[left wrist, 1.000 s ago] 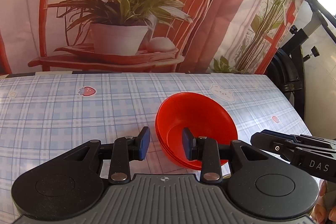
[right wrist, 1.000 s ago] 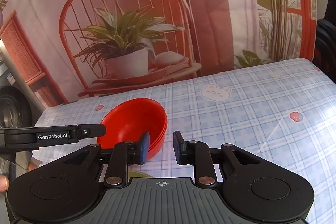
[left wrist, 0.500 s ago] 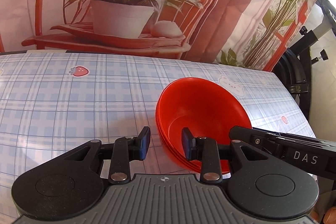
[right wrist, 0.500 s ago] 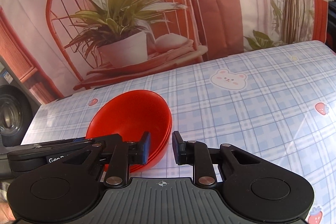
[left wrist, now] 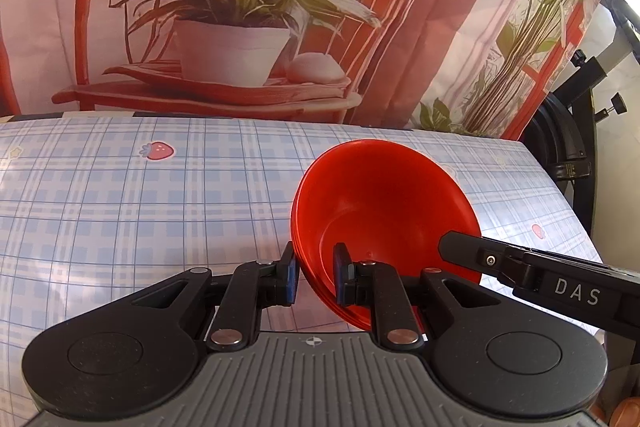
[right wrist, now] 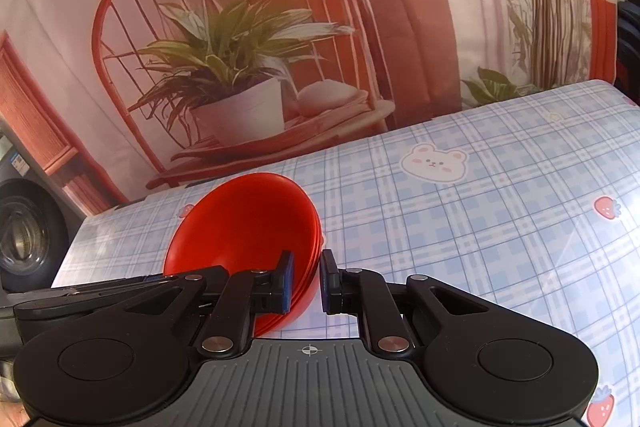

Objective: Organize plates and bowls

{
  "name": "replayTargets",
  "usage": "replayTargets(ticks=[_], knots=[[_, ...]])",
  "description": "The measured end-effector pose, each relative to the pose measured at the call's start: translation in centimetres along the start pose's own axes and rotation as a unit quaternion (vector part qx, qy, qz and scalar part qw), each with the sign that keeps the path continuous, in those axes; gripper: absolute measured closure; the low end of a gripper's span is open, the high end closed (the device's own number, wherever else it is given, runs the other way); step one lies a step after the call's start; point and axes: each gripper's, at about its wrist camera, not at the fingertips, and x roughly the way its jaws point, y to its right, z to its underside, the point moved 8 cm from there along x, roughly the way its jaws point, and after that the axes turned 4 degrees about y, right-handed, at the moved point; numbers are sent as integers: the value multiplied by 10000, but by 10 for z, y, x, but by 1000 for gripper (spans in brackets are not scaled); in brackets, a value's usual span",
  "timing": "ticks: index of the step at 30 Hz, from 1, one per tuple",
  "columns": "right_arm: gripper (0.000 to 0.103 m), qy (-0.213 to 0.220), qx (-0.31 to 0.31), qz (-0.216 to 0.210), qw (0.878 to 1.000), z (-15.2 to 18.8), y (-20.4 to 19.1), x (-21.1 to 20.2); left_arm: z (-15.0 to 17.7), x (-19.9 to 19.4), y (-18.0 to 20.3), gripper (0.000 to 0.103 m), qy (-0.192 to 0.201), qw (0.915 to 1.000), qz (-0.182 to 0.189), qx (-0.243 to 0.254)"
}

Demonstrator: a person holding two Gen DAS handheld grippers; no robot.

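Note:
A stack of red bowls [left wrist: 384, 211] is held above the checked tablecloth [left wrist: 120, 211]. My left gripper [left wrist: 314, 277] is shut on the stack's left rim, one finger outside and one inside the bowl. My right gripper [right wrist: 306, 281] is shut on the opposite rim of the same stack [right wrist: 244, 223]. The right gripper's body also shows in the left wrist view [left wrist: 536, 275]. The left gripper's body shows at the lower left of the right wrist view [right wrist: 112, 291].
The table carries a blue plaid cloth with strawberry [left wrist: 158, 150] and bear [right wrist: 434, 163] prints. A printed backdrop of a chair and potted plant [left wrist: 232, 39] hangs behind. A black stand [left wrist: 568, 131] is off the right edge, a washing machine [right wrist: 20, 235] at left.
Both grippers have closed in on the bowl stack's rims and now grip it. The stack has tilted and looms larger and closer in both views.

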Motion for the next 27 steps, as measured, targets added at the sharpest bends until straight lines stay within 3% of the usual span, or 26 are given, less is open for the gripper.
replayTargets(ticks=[12, 27], knots=[[91, 526, 34, -83, 9986, -8, -13, -48, -10, -48, 17, 85, 306, 9993, -155, 125], [90, 799, 259, -94, 9964, 21, -8, -114, 30, -97, 49, 83, 287, 9993, -245, -2]])
